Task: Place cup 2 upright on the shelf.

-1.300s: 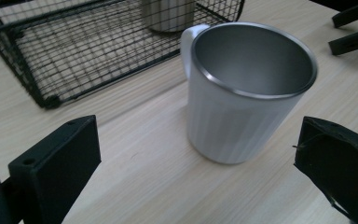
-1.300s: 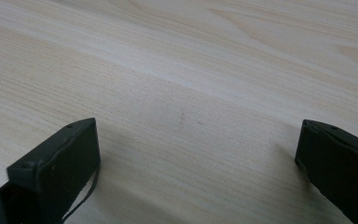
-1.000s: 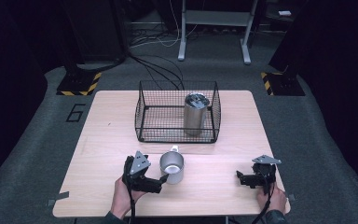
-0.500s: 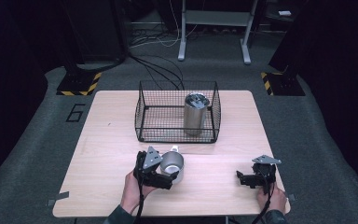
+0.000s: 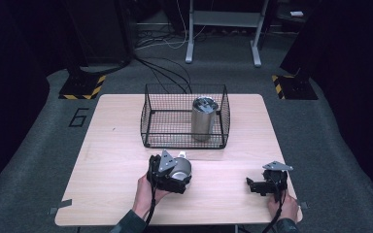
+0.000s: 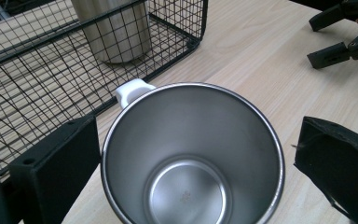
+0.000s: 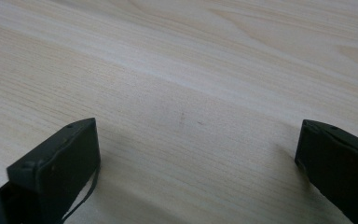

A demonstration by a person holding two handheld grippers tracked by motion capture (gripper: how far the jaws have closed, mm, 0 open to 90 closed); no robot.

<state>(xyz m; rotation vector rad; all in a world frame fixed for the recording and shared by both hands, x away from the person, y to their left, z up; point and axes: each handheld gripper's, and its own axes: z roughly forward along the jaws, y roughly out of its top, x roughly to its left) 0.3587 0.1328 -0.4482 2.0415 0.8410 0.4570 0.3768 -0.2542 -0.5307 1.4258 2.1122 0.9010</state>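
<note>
A steel mug (image 5: 181, 168) with a white handle (image 6: 131, 89) stands on the wooden table (image 5: 111, 145), just in front of a black wire basket (image 5: 145, 116). My left gripper (image 5: 174, 175) is open, with one jaw on either side of the mug (image 6: 191, 154). A small gap shows at the right jaw in the left gripper view. A tall steel tumbler (image 5: 203, 119) stands upright inside the basket (image 6: 51, 79). My right gripper (image 5: 255, 186) rests open near the table's front right, with only bare wood between its jaws (image 7: 198, 140).
The basket takes up the table's far middle. The right gripper (image 6: 340, 37) lies off to the side in the left gripper view. Dark floor, cables and a stand's legs (image 5: 223, 43) lie beyond the table.
My left gripper has moved right and slightly forward, so that its jaws now stand around the mug. The right gripper has stayed where it was.
</note>
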